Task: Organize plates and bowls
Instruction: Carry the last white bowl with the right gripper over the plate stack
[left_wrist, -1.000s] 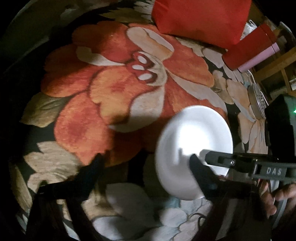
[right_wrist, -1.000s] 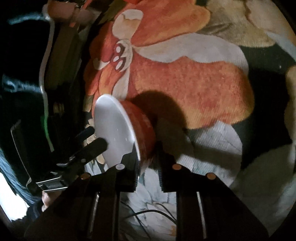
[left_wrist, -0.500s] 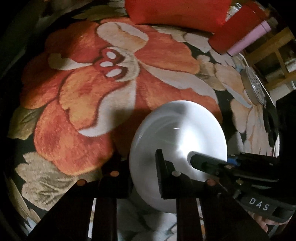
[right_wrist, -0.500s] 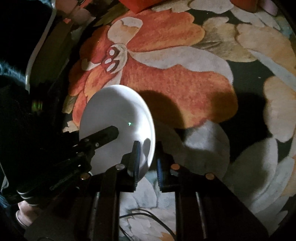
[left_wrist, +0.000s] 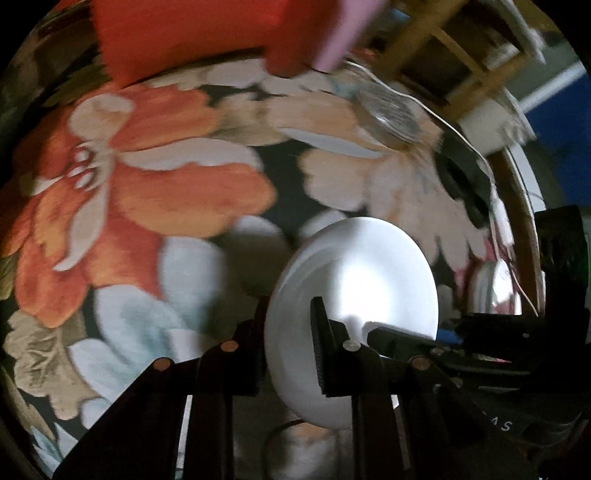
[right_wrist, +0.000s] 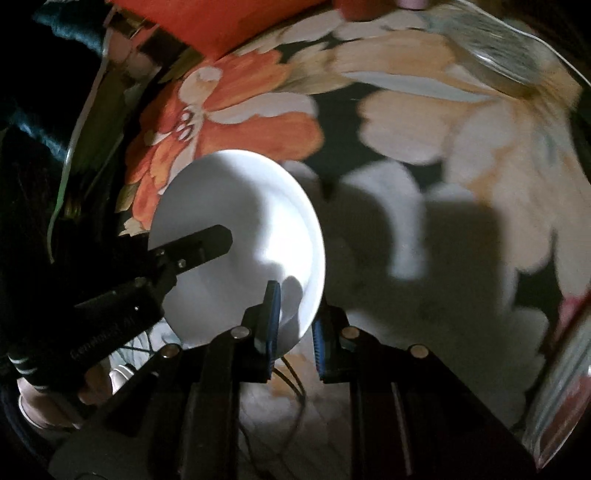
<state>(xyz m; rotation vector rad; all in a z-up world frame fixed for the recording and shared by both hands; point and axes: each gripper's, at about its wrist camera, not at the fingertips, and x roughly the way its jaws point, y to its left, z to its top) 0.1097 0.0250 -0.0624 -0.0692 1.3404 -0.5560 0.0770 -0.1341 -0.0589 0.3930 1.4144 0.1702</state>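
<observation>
step: carry white bowl (left_wrist: 354, 295) | left tool (left_wrist: 288, 354) + right tool (right_wrist: 293, 325) both clenched on opposite rims | bowl held above floral surface (left_wrist: 177, 192) | keep both your hands moving together, level

Bowl (left_wrist: 354, 295) above the floral cloth (left_wrist: 166, 192), between left claw (left_wrist: 288, 347) and right claw (right_wrist: 293, 325).

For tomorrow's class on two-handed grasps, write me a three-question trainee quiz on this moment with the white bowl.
1. True or false: both hand-held grippers clamp the white bowl's rim.
2. What covers the table? A) floral cloth B) bare wood C) newspaper
3. Fill in: the bowl is ____ the cloth, not resting on it.

Key: 1 true: left hand-held gripper and right hand-held gripper grip opposite edges. 2 A. 3 above.
</observation>
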